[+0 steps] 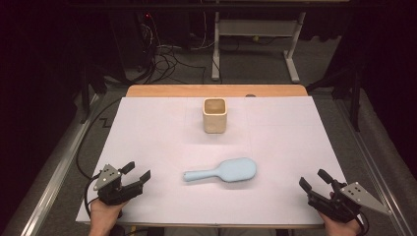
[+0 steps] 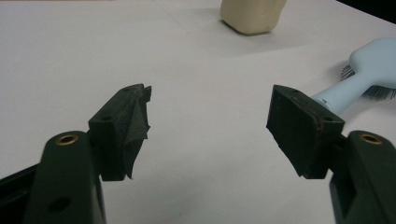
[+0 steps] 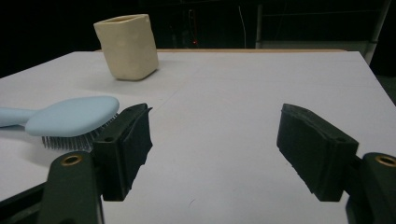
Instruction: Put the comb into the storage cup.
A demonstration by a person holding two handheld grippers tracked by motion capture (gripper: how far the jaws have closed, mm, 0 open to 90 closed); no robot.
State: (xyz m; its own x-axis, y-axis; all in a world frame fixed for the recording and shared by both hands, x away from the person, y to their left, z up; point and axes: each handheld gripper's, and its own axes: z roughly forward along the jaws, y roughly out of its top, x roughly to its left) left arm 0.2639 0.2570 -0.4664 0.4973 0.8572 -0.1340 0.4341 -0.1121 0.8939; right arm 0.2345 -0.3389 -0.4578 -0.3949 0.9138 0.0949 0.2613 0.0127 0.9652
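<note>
A pale blue hairbrush lies bristles down on the white table cover, handle pointing left; it also shows as the hairbrush and the hairbrush. A cream square cup stands upright behind it, seen too as the cup and the cup. My left gripper rests open at the front left, left of the handle, nothing between its jaws. My right gripper stands open at the front right, apart from the brush head, jaws empty.
The wooden table edge shows beyond the white cover. Behind it are a white desk frame and tangled cables on the floor. Metal rails run along both sides.
</note>
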